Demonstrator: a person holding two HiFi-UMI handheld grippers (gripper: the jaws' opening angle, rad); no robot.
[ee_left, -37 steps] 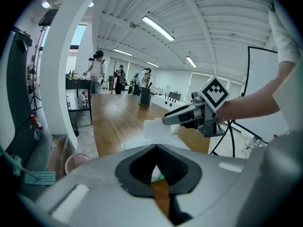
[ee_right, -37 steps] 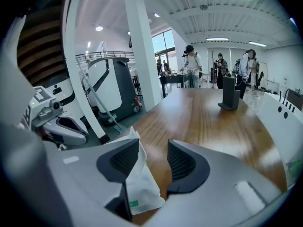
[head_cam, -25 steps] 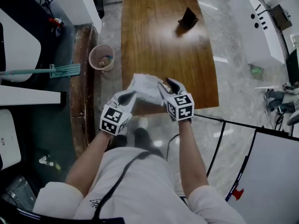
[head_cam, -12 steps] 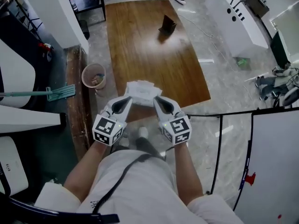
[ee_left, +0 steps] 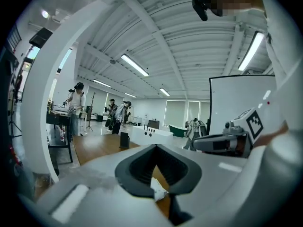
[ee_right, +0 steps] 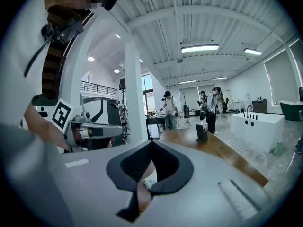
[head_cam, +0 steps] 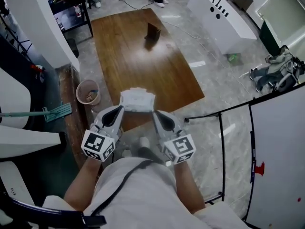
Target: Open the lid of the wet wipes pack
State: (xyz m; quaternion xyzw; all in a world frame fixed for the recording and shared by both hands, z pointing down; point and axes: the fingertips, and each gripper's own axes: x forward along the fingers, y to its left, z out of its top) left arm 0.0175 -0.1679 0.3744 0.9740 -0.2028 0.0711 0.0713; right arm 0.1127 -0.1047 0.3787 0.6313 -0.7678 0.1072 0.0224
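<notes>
A white wet wipes pack point(head_cam: 137, 100) hangs in the air between my two grippers, in front of the person's chest and above the table's near edge. My left gripper point(head_cam: 120, 110) is shut on the pack's left edge. Between its closed jaws a white scrap of the pack point(ee_left: 158, 191) shows in the left gripper view point(ee_left: 161, 195). My right gripper point(head_cam: 155, 113) is shut on the pack's right edge. A white corner point(ee_right: 150, 178) peeks through its closed jaws in the right gripper view point(ee_right: 144, 184). The lid itself is hidden from me.
A long wooden table point(head_cam: 143, 61) lies ahead with a small black stand point(head_cam: 152, 31) at its far end. A waste bin point(head_cam: 88, 92) and a mop point(head_cam: 50, 112) sit on the left. A white tub-like unit point(head_cam: 221, 14) stands right, and several people work at the far end.
Both grippers have risen and drawn back toward the chest with the pack between them. The right jaws, spread over the pack a second ago, have closed on its edge.
</notes>
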